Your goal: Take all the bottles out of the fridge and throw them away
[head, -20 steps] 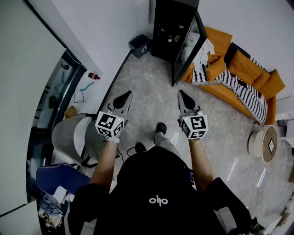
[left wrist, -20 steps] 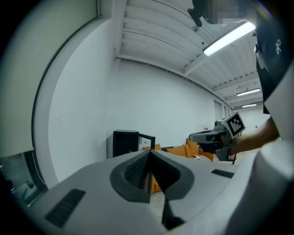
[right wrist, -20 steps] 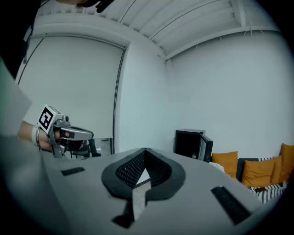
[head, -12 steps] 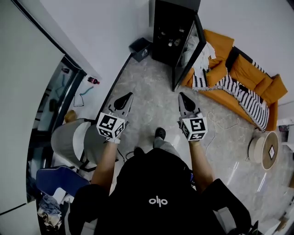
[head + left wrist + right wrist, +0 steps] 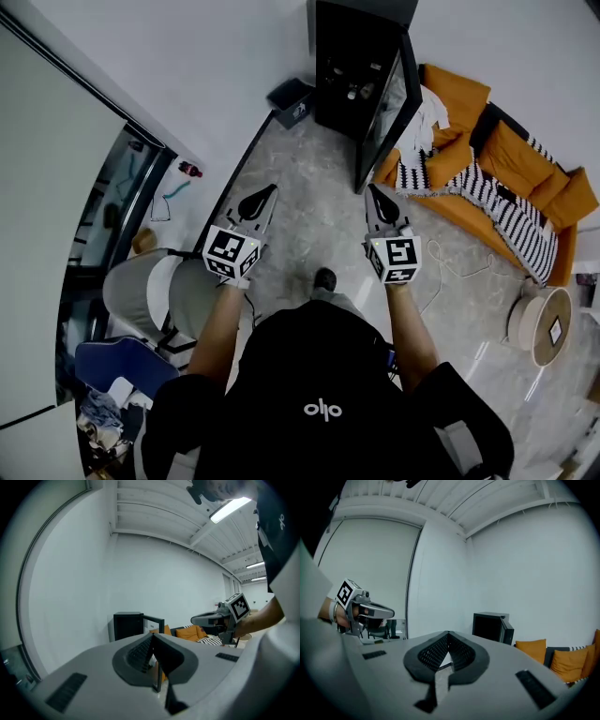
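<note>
The black fridge [image 5: 349, 56] stands against the far wall with its glass door [image 5: 386, 112] swung open to the right. Small pale items [image 5: 352, 91] sit on a shelf inside, too small to make out. Both grippers are held out level over the floor, well short of the fridge. My left gripper [image 5: 265, 192] is shut and empty, its jaws meeting at a point [image 5: 152, 637]. My right gripper [image 5: 372, 191] is also shut with nothing in it [image 5: 448, 633]. The fridge [image 5: 129, 625] shows ahead in both gripper views [image 5: 490, 626].
A small dark bin [image 5: 291, 97] stands left of the fridge. An orange sofa [image 5: 497, 159] with a striped throw runs along the right. A grey chair [image 5: 155, 291] is at my left, a round side table [image 5: 539, 323] at the right. A red bottle [image 5: 190, 171] lies by the window.
The person has stepped forward, so the fridge sits slightly nearer. Both grippers stay shut and held ahead; the left one has drifted a little to the right.
</note>
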Demonstrator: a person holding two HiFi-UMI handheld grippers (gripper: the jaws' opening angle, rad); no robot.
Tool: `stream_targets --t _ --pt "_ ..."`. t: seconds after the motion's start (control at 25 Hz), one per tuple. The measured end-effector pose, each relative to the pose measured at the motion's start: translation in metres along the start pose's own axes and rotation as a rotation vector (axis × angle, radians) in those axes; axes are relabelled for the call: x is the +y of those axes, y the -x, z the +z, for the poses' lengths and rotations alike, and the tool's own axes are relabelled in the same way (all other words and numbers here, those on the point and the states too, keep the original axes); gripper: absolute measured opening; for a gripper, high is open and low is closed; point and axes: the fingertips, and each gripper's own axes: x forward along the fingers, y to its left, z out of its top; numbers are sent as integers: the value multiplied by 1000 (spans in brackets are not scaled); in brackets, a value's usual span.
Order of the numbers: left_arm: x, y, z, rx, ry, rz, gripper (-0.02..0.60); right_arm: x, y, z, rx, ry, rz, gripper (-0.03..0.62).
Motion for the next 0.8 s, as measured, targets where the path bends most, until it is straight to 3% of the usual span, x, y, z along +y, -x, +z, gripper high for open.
stream_targets --t 0.36,0.8 --pt "20 -32 -4 34 -1 48 3 -21 -40 -9 29 -25 39 3" --pt "102 -78 -11 24 21 32 3 -27 -126 5 35 6 26 3"
